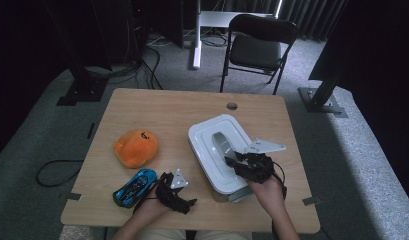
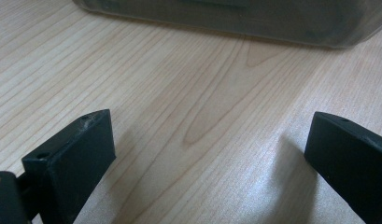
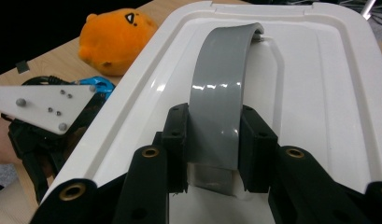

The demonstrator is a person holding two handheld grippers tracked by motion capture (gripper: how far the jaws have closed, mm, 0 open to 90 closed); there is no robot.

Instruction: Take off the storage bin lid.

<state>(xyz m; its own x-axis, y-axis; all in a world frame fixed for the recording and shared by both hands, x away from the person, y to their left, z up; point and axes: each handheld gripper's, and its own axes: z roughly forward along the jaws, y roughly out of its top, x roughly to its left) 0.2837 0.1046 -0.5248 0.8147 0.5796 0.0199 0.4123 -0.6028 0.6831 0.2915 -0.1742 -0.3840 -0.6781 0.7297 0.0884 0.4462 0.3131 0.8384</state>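
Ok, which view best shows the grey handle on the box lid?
The right gripper view: the grey handle sits close up, clamped between the right hand-held gripper. The high view shows the handle small. The left gripper view shows just the box's side.

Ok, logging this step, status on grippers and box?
Right gripper shut on grey handle of white lid. Left gripper open over bare table. Nothing in the way.
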